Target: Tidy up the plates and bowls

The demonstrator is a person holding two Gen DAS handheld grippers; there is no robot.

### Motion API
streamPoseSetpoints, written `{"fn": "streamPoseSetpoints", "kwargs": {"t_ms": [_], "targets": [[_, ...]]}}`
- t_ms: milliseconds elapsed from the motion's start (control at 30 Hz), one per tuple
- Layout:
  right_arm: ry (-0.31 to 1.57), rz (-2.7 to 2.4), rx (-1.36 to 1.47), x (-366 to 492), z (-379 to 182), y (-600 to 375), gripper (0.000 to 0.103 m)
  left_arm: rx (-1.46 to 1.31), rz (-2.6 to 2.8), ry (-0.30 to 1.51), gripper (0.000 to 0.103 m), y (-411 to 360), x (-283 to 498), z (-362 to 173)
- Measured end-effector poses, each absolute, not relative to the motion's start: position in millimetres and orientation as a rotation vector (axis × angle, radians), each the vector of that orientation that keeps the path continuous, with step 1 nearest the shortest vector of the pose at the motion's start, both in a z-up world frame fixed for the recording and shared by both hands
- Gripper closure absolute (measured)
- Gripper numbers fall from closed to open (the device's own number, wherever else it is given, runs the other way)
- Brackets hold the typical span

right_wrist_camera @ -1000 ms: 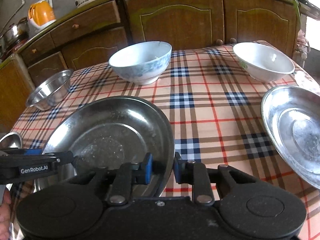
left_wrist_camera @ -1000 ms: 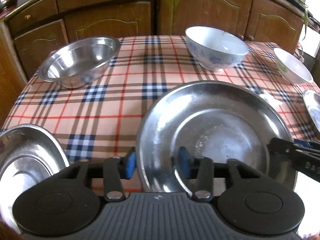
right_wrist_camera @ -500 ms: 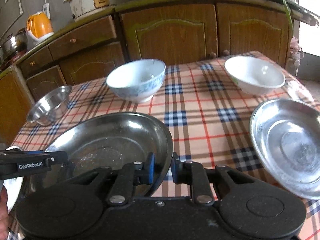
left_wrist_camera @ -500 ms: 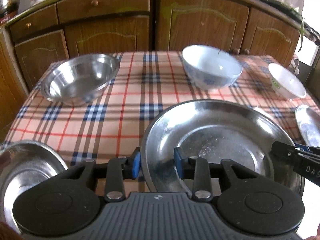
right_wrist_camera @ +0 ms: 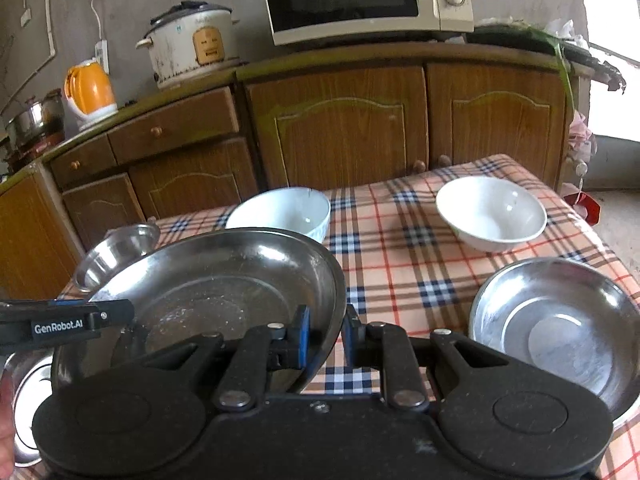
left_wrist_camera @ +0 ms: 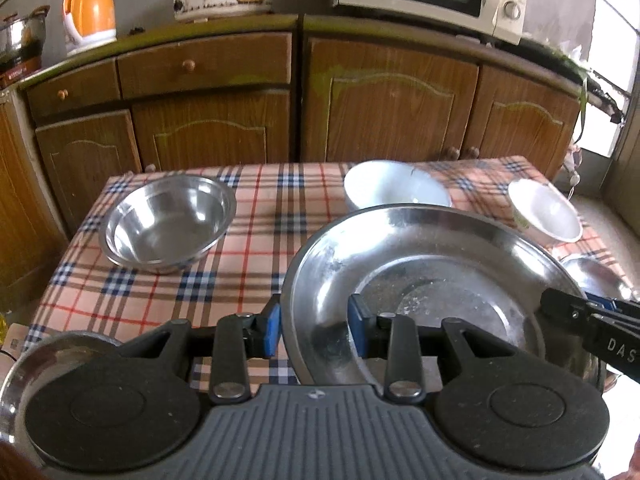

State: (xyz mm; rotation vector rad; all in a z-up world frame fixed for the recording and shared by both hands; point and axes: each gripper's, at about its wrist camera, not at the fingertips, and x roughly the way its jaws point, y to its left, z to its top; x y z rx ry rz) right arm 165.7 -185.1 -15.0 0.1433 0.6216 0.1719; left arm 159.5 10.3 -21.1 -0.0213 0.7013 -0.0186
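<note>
Both jaws closed on the rim of one steel plate (left_wrist_camera: 432, 272): left gripper (left_wrist_camera: 314, 330) pinches its left edge, right gripper (right_wrist_camera: 324, 336) its right edge, plate held clear above the checked tablecloth (left_wrist_camera: 256, 240). Plate carries only pale specks and smears. On the cloth: empty steel bowl (left_wrist_camera: 168, 222) far left, white bowl (right_wrist_camera: 284, 210) behind the plate, second white bowl (right_wrist_camera: 492, 212) at right, both empty. Another steel plate (right_wrist_camera: 560, 332) lies at right, one more steel dish (left_wrist_camera: 52, 350) near left.
</note>
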Motion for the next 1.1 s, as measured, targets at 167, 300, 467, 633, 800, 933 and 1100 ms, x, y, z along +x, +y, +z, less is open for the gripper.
{"fn": "streamPoseSetpoints", "kwargs": {"t_ms": [167,300,467,633,800,933,1100], "targets": [[0.596,0.168,0.15,157,-2,-191,0.08,-0.015,-0.024,0.674,0.069,6,151,-8],[0.582,0.166,0.152,150,8,-193,0.08,-0.015,-0.027,0.66,0.069,4,144,0],[0.562,0.164,0.15,141,18,-195,0.08,-0.017,-0.028,0.649,0.069,3,136,8],[0.541,0.159,0.145,133,28,-197,0.08,-0.018,-0.03,0.638,0.069,1,129,13],[0.526,0.158,0.149,126,35,-200,0.08,-0.019,-0.031,0.633,0.069,-1,123,16],[0.518,0.155,0.151,121,39,-202,0.08,-0.018,-0.032,0.625,0.069,-2,117,19],[0.507,0.153,0.155,113,43,-204,0.08,-0.017,-0.034,0.617,0.069,-4,111,22]]}}
